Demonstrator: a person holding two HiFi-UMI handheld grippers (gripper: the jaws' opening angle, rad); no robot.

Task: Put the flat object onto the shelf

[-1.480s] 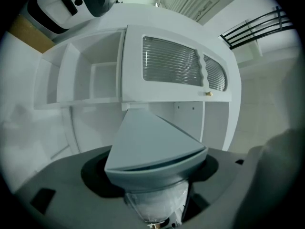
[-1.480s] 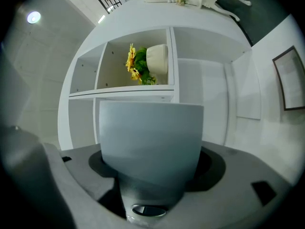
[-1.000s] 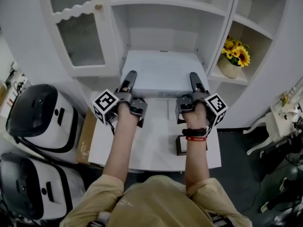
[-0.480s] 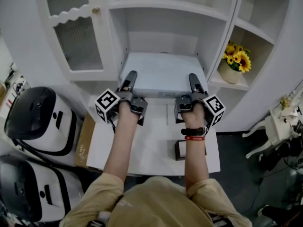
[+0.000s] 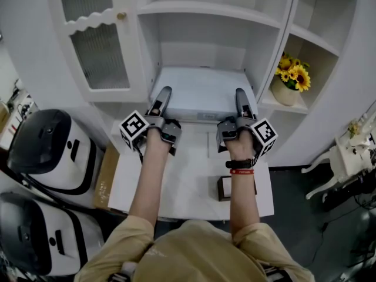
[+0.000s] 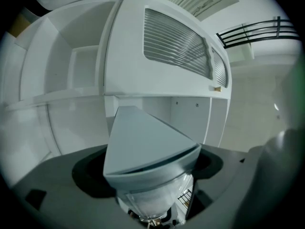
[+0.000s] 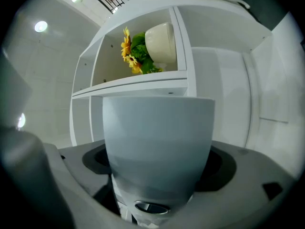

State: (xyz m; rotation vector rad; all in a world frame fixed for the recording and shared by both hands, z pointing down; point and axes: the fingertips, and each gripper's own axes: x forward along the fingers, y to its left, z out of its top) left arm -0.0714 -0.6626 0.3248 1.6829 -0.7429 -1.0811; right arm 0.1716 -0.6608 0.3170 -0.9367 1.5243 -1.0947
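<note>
The flat white box (image 5: 202, 90) lies in the cabinet's lower middle compartment (image 5: 202, 50). Its near edge juts out toward the white table (image 5: 188, 181). My left gripper (image 5: 163, 97) reaches over the box's near left side and my right gripper (image 5: 241, 97) over its near right side. The jaws of both are opening with the box still between them. In the left gripper view a corner of the box (image 6: 143, 147) stands between the jaws with dark gaps on either side. The right gripper view shows the box (image 7: 157, 142) the same way.
A pot of sunflowers (image 5: 292, 75) stands on the shelf to the right. A glass-fronted door (image 5: 97, 46) is at the left. A small dark box (image 5: 225, 188) sits on the table by the right forearm. Black-and-white machines (image 5: 50, 148) and cardboard (image 5: 107, 169) lie at the left.
Both grippers stay at the box's near corners and the box has not moved. Only the head view has shifted slightly.
</note>
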